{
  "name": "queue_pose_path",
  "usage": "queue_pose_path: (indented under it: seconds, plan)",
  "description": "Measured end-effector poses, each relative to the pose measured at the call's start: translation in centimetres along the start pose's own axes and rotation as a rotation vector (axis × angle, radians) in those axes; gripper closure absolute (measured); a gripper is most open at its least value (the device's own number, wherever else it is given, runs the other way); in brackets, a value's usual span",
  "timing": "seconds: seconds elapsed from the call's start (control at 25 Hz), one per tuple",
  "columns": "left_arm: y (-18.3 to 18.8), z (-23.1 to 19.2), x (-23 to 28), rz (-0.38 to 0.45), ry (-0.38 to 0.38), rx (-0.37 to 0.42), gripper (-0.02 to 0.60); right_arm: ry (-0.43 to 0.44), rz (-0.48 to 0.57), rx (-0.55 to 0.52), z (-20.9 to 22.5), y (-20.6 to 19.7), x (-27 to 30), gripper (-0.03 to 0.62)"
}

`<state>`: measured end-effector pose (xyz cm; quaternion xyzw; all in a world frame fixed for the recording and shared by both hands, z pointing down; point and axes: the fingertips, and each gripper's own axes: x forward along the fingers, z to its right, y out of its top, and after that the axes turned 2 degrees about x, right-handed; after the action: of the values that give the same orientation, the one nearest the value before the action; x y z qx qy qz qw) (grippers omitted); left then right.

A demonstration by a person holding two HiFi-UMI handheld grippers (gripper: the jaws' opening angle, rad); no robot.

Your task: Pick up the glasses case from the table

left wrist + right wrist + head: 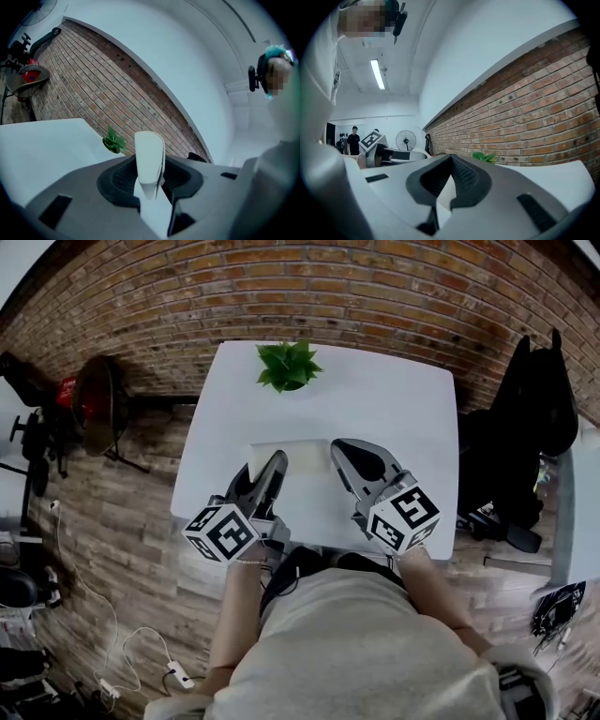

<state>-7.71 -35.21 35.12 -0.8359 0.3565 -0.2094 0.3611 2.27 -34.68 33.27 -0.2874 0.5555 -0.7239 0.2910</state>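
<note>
Left gripper (274,465) has its jaws clamped on the glasses case (300,456), gripping its left end; the long axis runs across toward the right gripper (343,454), jaws pressed together and empty, just beside the other end (case looks clear of the desk (403,409)). Beyond, a plant (289,365), then the brick wall (328,287), neither in the way

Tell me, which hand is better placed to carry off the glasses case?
Left: the left tool clamps the white glasses case between its jaws, while the right tool is shut and empty.
</note>
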Motion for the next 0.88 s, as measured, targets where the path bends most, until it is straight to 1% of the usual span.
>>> queue_pose_path:
  seconds: [0.36, 0.56, 0.88]
  plan:
    - [1.0, -0.2, -0.6, 0.039, 0.0, 0.013, 0.431, 0.034, -0.052, 0.005, -1.1, -0.7, 0.3, 0.595]
    - [0.5, -0.3, -0.7, 0.023, 0.0, -0.002, 0.431, 0.052, -0.08, -0.017, -1.6, -1.2, 0.7, 0.595]
    - [-0.2, -0.4, -0.7, 0.001, -0.011, -0.002, 0.431, 0.048, -0.095, -0.02, -1.8, -1.9, 1.1, 0.595]
